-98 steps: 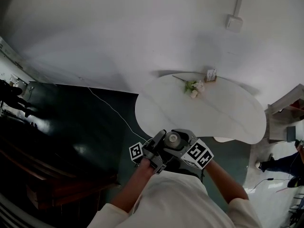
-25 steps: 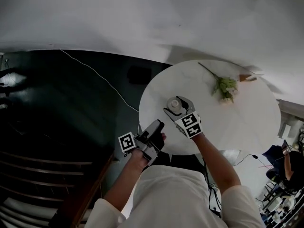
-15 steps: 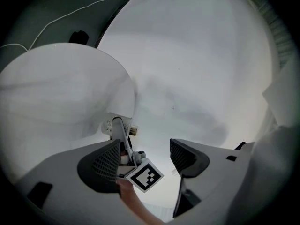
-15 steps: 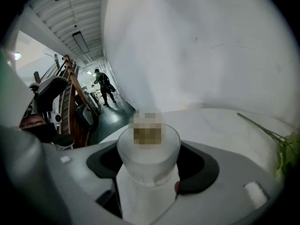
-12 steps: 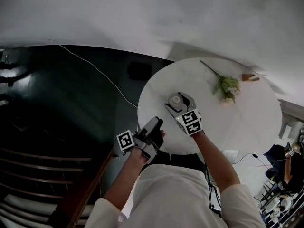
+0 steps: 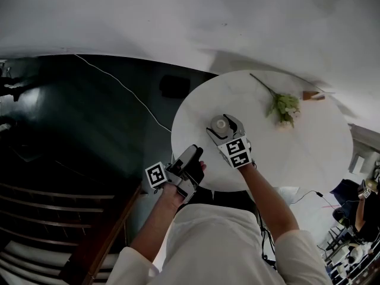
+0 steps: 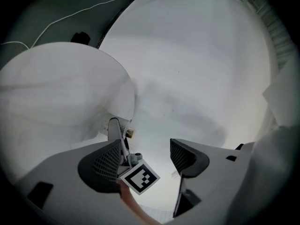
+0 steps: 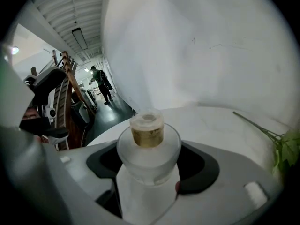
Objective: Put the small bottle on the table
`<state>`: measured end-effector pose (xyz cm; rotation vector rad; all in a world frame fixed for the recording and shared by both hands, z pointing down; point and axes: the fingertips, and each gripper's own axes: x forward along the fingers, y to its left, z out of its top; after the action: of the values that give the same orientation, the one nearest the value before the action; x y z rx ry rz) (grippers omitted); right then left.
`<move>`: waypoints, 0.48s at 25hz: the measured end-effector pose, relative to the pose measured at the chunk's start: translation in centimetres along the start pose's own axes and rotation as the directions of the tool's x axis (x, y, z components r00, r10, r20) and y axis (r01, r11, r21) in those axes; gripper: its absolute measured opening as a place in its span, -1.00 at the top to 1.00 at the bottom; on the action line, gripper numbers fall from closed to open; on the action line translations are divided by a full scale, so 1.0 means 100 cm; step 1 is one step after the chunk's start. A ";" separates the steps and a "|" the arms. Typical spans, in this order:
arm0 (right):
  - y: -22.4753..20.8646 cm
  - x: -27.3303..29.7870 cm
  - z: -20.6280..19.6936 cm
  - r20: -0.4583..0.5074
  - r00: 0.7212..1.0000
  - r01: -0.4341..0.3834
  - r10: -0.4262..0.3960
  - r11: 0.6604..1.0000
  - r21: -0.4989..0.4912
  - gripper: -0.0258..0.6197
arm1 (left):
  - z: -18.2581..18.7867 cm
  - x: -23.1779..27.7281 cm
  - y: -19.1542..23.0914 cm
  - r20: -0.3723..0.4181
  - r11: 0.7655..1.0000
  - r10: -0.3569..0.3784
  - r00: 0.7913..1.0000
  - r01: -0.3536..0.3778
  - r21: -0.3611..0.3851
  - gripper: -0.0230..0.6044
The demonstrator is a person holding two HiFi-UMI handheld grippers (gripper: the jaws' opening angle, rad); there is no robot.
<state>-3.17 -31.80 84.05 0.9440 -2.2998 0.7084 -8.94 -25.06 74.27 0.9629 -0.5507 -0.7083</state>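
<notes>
A small frosted bottle [image 6: 221, 124] with a tan neck stands upright between the pads of my right gripper [image 6: 222, 127], which is shut on it over the left part of the round white table [image 6: 309, 150]. In the right gripper view the bottle [image 8: 148, 144] fills the gap between both black pads. Whether its base touches the tabletop is hidden. My left gripper [image 6: 193, 157] hangs open and empty just off the table's near left edge. In the left gripper view its jaws [image 7: 145, 156] stand apart, with the right gripper's marker cube [image 7: 139, 178] behind them.
A green flower sprig [image 6: 284, 108] and a small brown item [image 6: 313, 95] lie at the table's far side. A white cable [image 6: 119, 88] and a dark object [image 6: 174, 86] lie on the dark floor. Wooden stairs [image 6: 59, 218] are at the left. A person [image 8: 101, 81] stands in the corridor.
Since the oldest frame the right gripper has carried the bottle from my chest out over the table, and the left gripper has parted from it. Over the last second nothing has visibly shifted.
</notes>
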 end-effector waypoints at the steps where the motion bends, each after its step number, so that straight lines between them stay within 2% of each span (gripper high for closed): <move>1: 0.000 0.001 -0.001 -0.001 1.000 0.007 -0.007 1.000 0.002 -0.16 | 0.000 0.000 0.001 0.002 1.000 0.000 1.000 0.000 -0.002 -0.08; 6: 0.013 -0.008 -0.002 -0.002 0.999 0.034 -0.034 0.999 -0.032 -0.16 | -0.008 -0.012 -0.005 -0.002 1.000 -0.009 1.000 0.009 0.000 -0.08; 12: 0.005 -0.003 -0.015 -0.019 0.999 0.040 -0.041 0.995 -0.089 -0.16 | -0.004 -0.011 0.002 0.009 1.000 -0.008 1.000 0.008 0.001 -0.08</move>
<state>-2.93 -30.38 84.80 0.9357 -2.2680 0.5918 -9.32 -24.00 74.15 0.9636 -0.5551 -0.7196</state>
